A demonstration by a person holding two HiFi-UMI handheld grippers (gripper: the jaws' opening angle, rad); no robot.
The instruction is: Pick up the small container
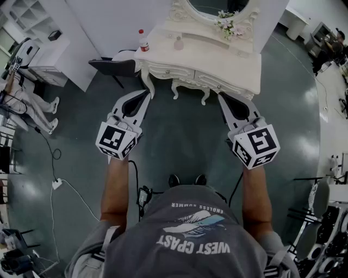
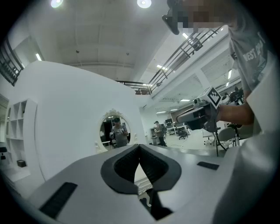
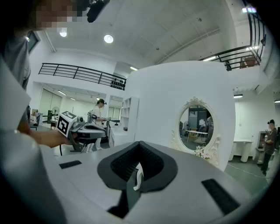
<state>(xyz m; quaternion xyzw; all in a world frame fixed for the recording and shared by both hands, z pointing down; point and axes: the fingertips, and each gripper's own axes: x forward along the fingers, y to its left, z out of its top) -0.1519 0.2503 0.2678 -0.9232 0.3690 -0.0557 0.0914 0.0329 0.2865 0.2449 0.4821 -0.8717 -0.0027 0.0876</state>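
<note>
Left claw [image 1: 144, 96] and right claw [image 1: 223, 99] are both clenched and empty, hovering near the white vanity surface [image 1: 217, 57]. The small container [image 1: 179, 43] stands at its far edge, right of a red-capped bottle [image 1: 143, 40]. A claw should open before reaching over.

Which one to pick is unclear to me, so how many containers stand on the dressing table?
2. A red-capped bottle stands near the dressing table's left edge; a small pale container stands to its right, nearer the mirror. More may hide by the flowers.
</note>
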